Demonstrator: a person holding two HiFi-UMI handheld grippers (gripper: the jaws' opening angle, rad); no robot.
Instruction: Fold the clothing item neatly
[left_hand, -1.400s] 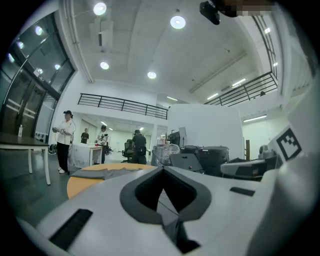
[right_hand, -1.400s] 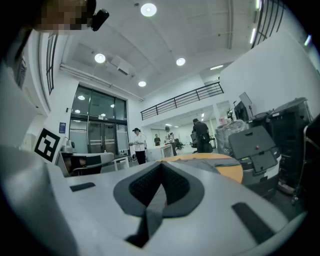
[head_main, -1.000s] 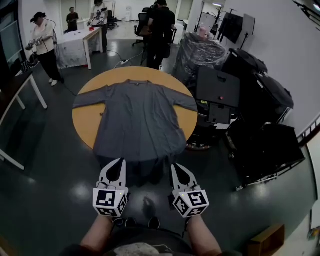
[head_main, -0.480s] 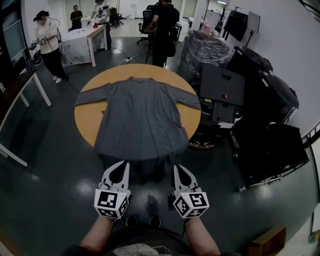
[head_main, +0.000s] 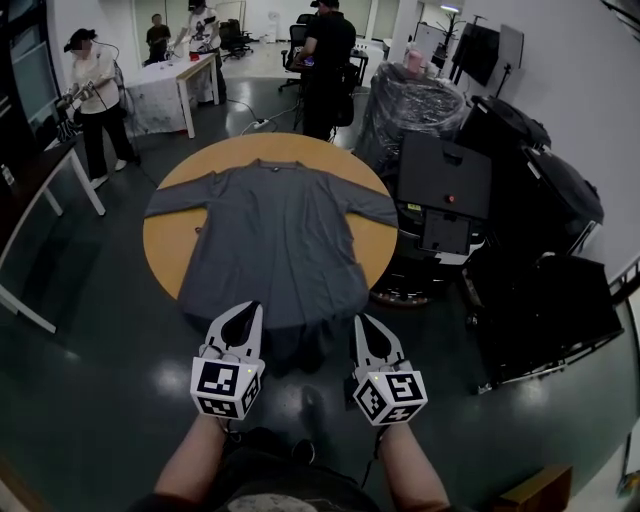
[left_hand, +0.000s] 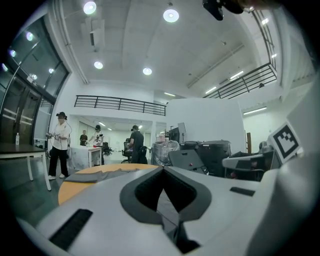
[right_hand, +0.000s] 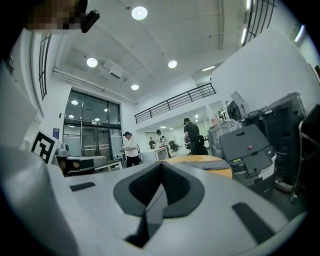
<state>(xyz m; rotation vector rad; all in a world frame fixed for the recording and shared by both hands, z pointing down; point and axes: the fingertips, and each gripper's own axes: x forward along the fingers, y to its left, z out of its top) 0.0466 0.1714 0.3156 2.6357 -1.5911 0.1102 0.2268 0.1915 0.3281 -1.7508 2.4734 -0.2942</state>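
1. The grey long-sleeved garment (head_main: 275, 235) lies flat on the round wooden table (head_main: 165, 245), with its collar at the far side and both sleeves stretched out sideways.
2. Its hem drapes over the table's near edge (the edge facing the person).
3. The left gripper (head_main: 248, 310) is held level with its jaws pressed together and nothing between them. Its tips are close to the left part of the hem.
4. The right gripper (head_main: 362, 322) sits alongside, jaws likewise closed and empty, by the right part of the hem.
5. From above, it is unclear whether either tip touches the cloth.
6. Beyond the table stands a person in dark clothes (head_main: 325, 55). A person in a white top (head_main: 88, 90) is at far left, and black cases (head_main: 540, 230) crowd the right.
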